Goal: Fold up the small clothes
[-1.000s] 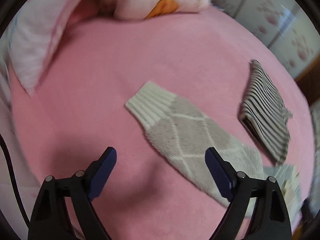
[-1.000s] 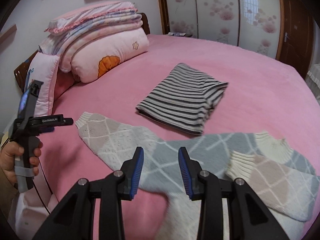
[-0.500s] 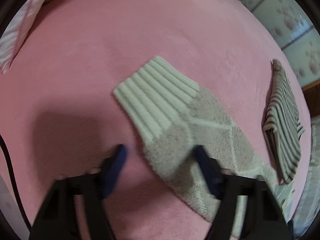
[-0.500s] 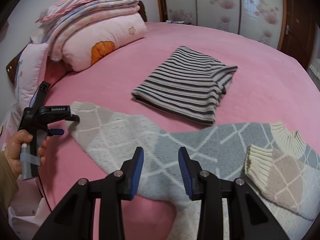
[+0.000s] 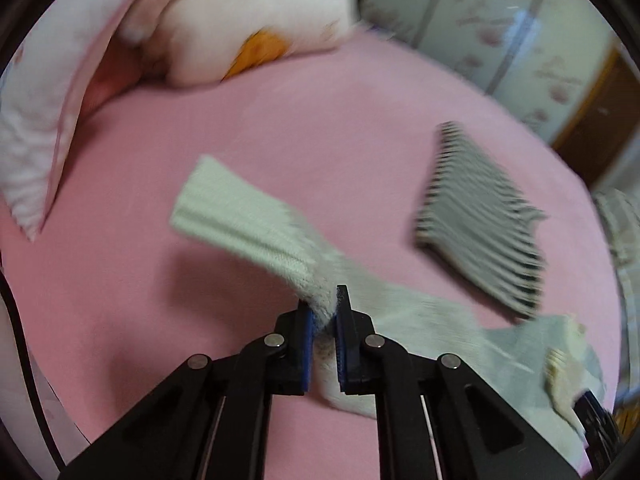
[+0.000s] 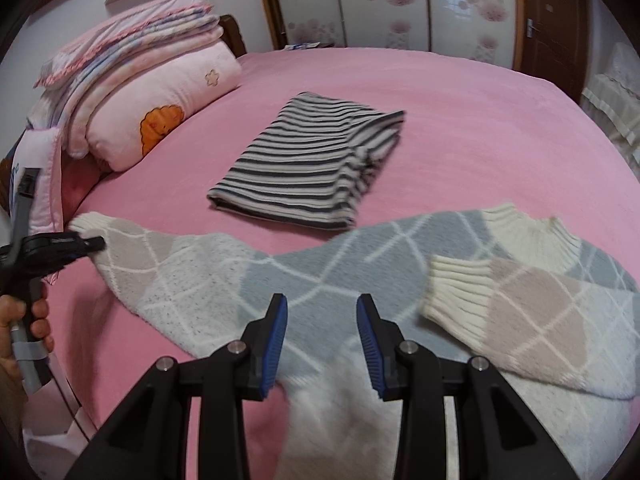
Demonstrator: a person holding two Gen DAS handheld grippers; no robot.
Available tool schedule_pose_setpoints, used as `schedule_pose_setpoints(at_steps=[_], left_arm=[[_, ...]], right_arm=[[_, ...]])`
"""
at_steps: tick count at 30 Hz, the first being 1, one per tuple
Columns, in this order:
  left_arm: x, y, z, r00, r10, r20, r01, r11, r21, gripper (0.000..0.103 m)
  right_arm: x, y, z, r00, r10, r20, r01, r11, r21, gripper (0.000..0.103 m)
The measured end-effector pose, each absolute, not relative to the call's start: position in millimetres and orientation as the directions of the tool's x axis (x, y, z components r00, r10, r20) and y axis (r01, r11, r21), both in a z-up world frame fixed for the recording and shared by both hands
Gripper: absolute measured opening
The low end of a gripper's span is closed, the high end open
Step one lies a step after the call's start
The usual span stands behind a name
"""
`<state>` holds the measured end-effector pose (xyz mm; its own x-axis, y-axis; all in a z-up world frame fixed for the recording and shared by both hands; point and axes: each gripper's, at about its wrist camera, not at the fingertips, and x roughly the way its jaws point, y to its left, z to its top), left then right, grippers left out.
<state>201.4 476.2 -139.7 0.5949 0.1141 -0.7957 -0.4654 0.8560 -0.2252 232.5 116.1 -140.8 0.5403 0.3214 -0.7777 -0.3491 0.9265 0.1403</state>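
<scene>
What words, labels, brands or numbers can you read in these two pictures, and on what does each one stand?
No text reads clearly.
Left gripper: small pale lettering on its black body, too small and blurred to read.
Pillow at the bed's left edge: dark marks, cut off, unreadable.
Sweater, striped garment: no writing shows.

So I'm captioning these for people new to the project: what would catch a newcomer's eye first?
The left gripper, its fingers just closed, pinches the sleeve of the diamond-patterned sweater spread across the pink bed. A folded striped garment lies just beyond it, and the right gripper hovers open over the sweater's middle.
</scene>
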Motion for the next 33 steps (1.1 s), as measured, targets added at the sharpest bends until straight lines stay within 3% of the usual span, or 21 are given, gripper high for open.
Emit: schedule_pose_setpoints(at_steps=[5,10,17,23,27,31,33], left_arm=[[188.6,377.2,-68.9,0.722,-0.001,-0.692,-0.238,0.939,-0.25,0.007],[197.4,276.7,-39.4,0.742,-0.189,-0.644,-0.029,0.949,-0.313,0.007],[215.3,133.9,-86.6,0.622,-0.344,-0.703,0.159,0.935,-0.317,0.007],[215.3,61.4,-164.2,0.497,-0.34,-0.799,0.216,0.94,-0.266,0.008],[196.0,46.8,-190.8,0.466,-0.323,-0.824,0.242,0.942,-0.232,0.025],[190.6,41.1,-194.3,0.472,-0.292,-0.832,0.231,0.952,-0.204,0.035],[185.8,46.5,-193.2,0.472,-0.302,-0.828,0.212,0.951,-0.226,0.055]], right_arm=[[216.5,62.0,-130.1,0.582,0.279,-0.764,-0.286,0.95,0.13,0.036],[197.5,-0.9,-123.2,0.623,0.216,-0.752,-0.203,0.973,0.11,0.036],[172.4,-84.5,-126.0,0.644,0.144,-0.752,-0.097,0.99,0.106,0.036],[157.4,-142.4,-146.5,0.612,0.099,-0.785,-0.013,0.993,0.115,0.036],[152.7,-166.2,-158.6,0.59,0.095,-0.802,0.017,0.991,0.13,0.036],[150.3,-177.5,-162.6,0.585,0.109,-0.804,0.024,0.988,0.152,0.036],[149.5,-179.6,-162.3,0.584,0.128,-0.802,0.017,0.985,0.17,0.036]])
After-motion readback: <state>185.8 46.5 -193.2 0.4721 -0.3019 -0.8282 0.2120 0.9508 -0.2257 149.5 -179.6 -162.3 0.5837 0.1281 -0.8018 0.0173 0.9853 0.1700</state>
